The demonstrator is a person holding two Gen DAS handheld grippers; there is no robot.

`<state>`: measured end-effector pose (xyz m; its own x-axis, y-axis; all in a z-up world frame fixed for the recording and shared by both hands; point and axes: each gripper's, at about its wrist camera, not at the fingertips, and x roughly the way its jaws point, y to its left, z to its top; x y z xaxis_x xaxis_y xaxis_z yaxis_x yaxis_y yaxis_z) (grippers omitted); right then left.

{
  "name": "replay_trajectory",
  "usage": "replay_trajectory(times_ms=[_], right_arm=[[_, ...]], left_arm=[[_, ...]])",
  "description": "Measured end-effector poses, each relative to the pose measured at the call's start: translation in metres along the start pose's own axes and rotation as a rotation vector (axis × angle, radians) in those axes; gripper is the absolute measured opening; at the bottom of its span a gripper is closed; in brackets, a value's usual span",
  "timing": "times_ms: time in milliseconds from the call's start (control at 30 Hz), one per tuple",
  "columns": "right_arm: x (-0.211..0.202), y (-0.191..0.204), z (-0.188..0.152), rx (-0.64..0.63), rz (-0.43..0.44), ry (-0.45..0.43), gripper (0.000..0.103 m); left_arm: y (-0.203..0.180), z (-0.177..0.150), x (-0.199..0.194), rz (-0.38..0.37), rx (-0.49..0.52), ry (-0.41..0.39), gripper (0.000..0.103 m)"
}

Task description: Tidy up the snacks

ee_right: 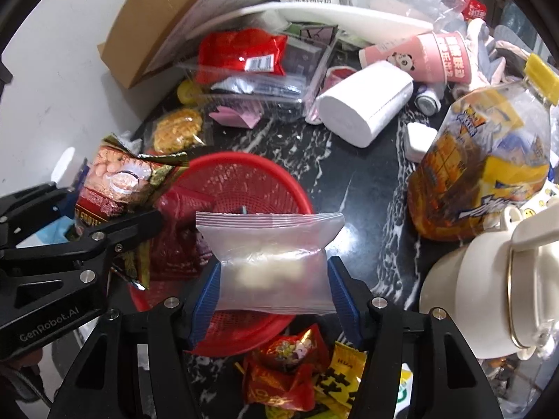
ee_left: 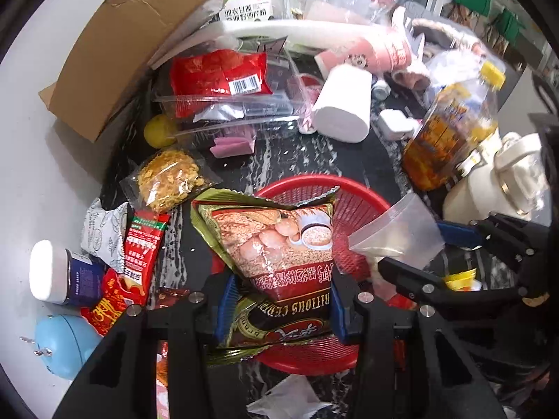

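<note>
1. The cereal packet [ee_left: 279, 255] sits low in the centre of the left wrist view, pinched between the blue pads of the left gripper [ee_left: 279, 309]; its upper part hangs over the red mesh basket [ee_left: 363, 199].
2. In the right wrist view, the clear zip bag [ee_right: 270, 262] with pale contents is clamped between the right gripper [ee_right: 276, 295] pads, low centre, above the same basket's near rim.
3. The left gripper enters the right wrist view from the left edge, its packet at the basket's left rim.
4. A dark red packet [ee_right: 181, 237] lies inside the basket.
5. Red and yellow sweet wrappers [ee_right: 304, 373] lie on the dark marble table [ee_right: 363, 188] at the bottom of the right wrist view, just beside the basket.
6. A clear bag of golden flakes [ee_left: 167, 181] lies left of the basket; a red sachet [ee_left: 143, 248] lies lower left.
7. Further up: a white roll [ee_left: 344, 104] at centre, a red packet [ee_left: 220, 73] with a barcode on a clear box, a cardboard box [ee_left: 129, 38] upper left.
8. An oil bottle [ee_right: 485, 164] and a cream kettle [ee_right: 489, 293] stand at the right.
</note>
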<state>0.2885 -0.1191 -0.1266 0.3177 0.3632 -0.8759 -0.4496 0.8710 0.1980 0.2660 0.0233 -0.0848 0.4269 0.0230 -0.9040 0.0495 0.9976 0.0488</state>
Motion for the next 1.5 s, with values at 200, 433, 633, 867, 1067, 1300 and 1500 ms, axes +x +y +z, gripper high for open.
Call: replay_trajectory(times_ms=[200,433,633,867,1067,1300,1500], right_arm=[[0.003,0.003,-0.003,-0.018,-0.026,0.005,0.066],[0.002,-0.001,-0.007,0.008,-0.018,0.029,0.072],[-0.003,-0.003,-0.009,0.016,-0.019,0.028,0.072],[-0.013,-0.002,-0.005,0.011,-0.022,0.016,0.073],[-0.028,0.002,-0.002,-0.005,-0.032,-0.01,0.073],[-0.056,0.008,0.001,-0.016,-0.042,-0.059,0.073],[-0.088,0.017,0.002,-0.034,-0.078,-0.105,0.073]], left_arm=[[0.003,0.0,0.011,0.015,-0.011,0.047,0.044],[-0.001,0.001,0.007,0.048,0.002,0.02,0.079],[-0.005,0.003,0.0,0.064,0.015,0.0,0.079],[-0.002,0.005,-0.019,0.075,0.019,-0.047,0.079],[0.003,0.006,-0.043,0.073,0.008,-0.103,0.079],[0.01,0.006,-0.078,0.043,-0.017,-0.167,0.079],[0.015,0.002,-0.111,0.044,-0.031,-0.221,0.079]])
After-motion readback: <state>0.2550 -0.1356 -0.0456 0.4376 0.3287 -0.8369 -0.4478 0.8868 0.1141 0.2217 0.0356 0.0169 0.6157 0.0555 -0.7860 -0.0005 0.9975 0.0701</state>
